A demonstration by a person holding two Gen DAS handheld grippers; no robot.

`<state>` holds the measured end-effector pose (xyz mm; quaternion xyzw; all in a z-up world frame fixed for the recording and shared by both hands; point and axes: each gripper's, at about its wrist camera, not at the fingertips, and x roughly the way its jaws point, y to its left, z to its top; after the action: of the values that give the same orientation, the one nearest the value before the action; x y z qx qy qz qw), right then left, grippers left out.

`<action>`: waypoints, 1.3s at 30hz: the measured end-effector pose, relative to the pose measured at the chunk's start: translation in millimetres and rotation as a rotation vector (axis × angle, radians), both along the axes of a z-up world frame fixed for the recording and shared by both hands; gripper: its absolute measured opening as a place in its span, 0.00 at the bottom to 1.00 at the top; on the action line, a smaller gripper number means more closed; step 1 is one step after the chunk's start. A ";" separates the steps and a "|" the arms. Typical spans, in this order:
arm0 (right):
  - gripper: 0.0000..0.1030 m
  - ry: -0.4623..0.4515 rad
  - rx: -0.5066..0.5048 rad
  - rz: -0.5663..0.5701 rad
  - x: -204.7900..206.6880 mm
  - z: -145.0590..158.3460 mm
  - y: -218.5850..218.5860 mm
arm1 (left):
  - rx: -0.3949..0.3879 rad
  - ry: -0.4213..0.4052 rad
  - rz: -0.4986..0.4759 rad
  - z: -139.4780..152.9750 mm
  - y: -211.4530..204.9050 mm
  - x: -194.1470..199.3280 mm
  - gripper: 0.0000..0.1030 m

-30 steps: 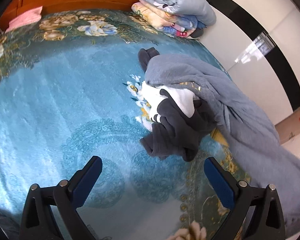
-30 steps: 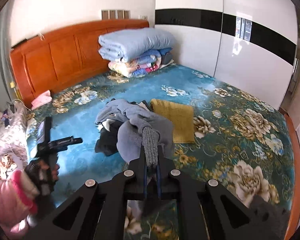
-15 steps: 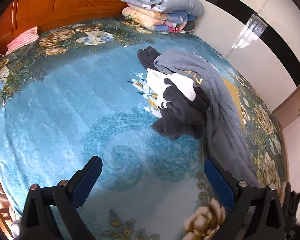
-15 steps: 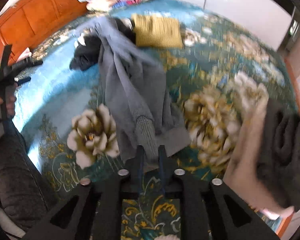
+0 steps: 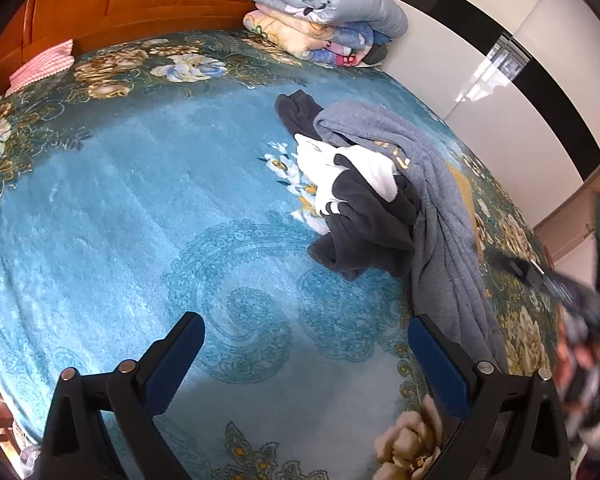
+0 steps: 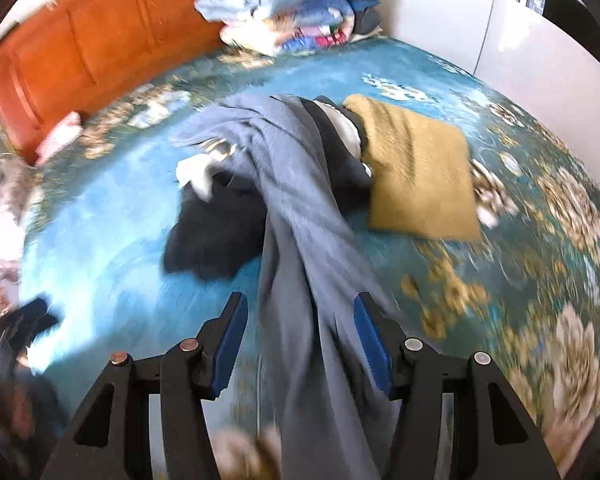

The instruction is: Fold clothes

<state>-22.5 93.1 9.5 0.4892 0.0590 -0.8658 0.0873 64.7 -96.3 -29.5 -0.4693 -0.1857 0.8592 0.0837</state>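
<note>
Setting: bedspread [image 5: 120,208], teal plush with floral border, serving as the work surface; folded quilts [image 5: 320,4] stacked by the wooden headboard [image 6: 80,44].
Task garment: grey garment [image 6: 300,216], a soft knit or fleece, drawn out into a long twisted rope and not folded; it lies partly over the clothes pile.
Long axis: in the right wrist view the garment runs from the pile straight down toward the camera, passing between the two fingers and out of the bottom edge.
Right gripper [image 6: 300,336]: fingers parted wide, blue pads clear of the cloth on both sides; nothing gripped, though the fabric lies in the gap.
Left gripper [image 5: 306,360]: fingers spread fully, nothing between them; it hangs over bare bedspread, with the garment's near end just beside its right-hand finger.
Nearer hand: the right gripper, judged so because the cloth already lies along its axis; the left stands off to one side.
Clothes pile: dark fleece garment [image 5: 364,232], crumpled and thick, with a white garment [image 5: 340,168] tangled into it.
Folded piece: mustard knit [image 6: 416,168], a flat ribbed rectangle just beside the pile, already lying folded.
Stage: one piece folded, the grey one stretched but unflattened, the rest heaped.
Image quality: right wrist view motion-blurred; fine texture there is uncertain.
</note>
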 end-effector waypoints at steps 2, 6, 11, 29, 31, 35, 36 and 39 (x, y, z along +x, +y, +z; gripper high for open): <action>0.55 -0.008 0.052 -0.004 -27.3 -11.2 -14.5 | 0.018 -0.011 0.017 -3.2 -4.6 -0.9 1.00; 0.32 -0.042 0.168 0.003 -53.7 -33.7 -26.2 | 0.039 -0.031 0.024 -8.4 -7.8 -2.9 1.00; 0.04 -0.017 0.067 -0.011 -43.9 -23.6 -5.9 | 0.039 -0.038 0.014 -10.8 -4.8 -4.8 1.00; 0.04 -0.112 -0.430 0.443 176.7 -13.0 -45.6 | 0.173 -0.086 0.078 -14.9 -28.8 1.3 1.00; 0.04 -0.169 -0.474 0.473 193.5 -23.7 -49.5 | 0.192 -0.116 0.084 -20.3 -30.0 0.5 1.00; 0.04 -0.253 -0.443 0.481 211.3 -51.2 -55.5 | 0.201 -0.153 0.127 -27.4 -35.1 0.9 1.00; 0.04 -0.261 -0.431 0.470 211.6 -55.7 -54.7 | 0.203 -0.162 0.138 -29.2 -36.4 1.0 1.00; 0.08 -0.247 -0.420 0.447 210.8 -53.9 -49.0 | 0.206 -0.188 0.166 -34.3 -39.3 0.9 1.00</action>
<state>188.3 44.1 -44.5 0.5368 -0.0259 -0.7524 0.3808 65.6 -135.7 -63.8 -0.5197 -0.3178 0.7919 0.0424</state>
